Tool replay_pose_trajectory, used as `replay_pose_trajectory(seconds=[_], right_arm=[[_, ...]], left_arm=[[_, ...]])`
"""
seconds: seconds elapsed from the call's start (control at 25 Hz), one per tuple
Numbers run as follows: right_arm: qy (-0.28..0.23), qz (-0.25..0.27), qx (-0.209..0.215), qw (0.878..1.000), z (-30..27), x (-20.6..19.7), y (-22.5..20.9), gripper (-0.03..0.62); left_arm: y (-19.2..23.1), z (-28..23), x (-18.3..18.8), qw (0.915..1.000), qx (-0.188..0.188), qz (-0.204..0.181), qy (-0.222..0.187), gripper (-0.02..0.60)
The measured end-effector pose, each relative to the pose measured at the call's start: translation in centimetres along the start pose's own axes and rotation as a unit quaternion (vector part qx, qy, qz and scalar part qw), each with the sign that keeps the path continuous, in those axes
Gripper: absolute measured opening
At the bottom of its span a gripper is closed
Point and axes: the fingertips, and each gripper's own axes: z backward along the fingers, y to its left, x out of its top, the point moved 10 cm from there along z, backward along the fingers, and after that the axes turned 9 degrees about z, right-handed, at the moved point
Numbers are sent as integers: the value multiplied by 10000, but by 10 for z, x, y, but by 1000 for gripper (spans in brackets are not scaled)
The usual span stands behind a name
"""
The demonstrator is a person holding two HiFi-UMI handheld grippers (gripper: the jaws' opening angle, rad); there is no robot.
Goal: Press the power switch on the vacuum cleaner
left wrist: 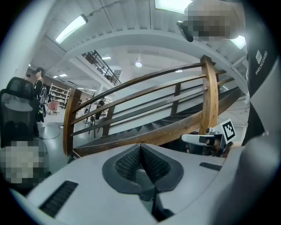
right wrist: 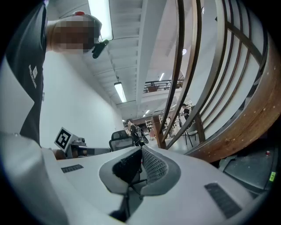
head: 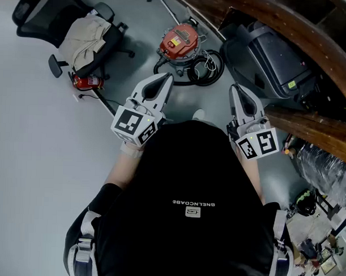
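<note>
Vacuum cleaner: 1 unit, red-orange top, standing on the grey floor at the top centre of the head view, well ahead of both grippers. Its power switch is too small to pick out. Black hose: coiled on the floor just right of the unit, touching it.

Left gripper: raised in front of the person's black shirt, tips toward the vacuum cleaner and well apart from it. Its own view shows the jaws together with nothing between them.

Right gripper: raised beside the left one, apart from it; jaws likewise together and empty in its own view.

Office chair: upper left, partly cut off by the frame edge, with a beige cloth draped over the seat.

Fire extinguisher: red, lying by the chair base.

Wooden stair rail: curved, upper right, covering part of a dark machine whose kind cannot be told.
</note>
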Motion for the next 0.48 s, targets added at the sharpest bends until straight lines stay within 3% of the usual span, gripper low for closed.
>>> replay_pose_trajectory(seconds=[0.48], right_arm=[[-82,-169,16,9998,6,-4,-24,28]], left_arm=[[-12,-21,-6,9998,52,-72,150,15]])
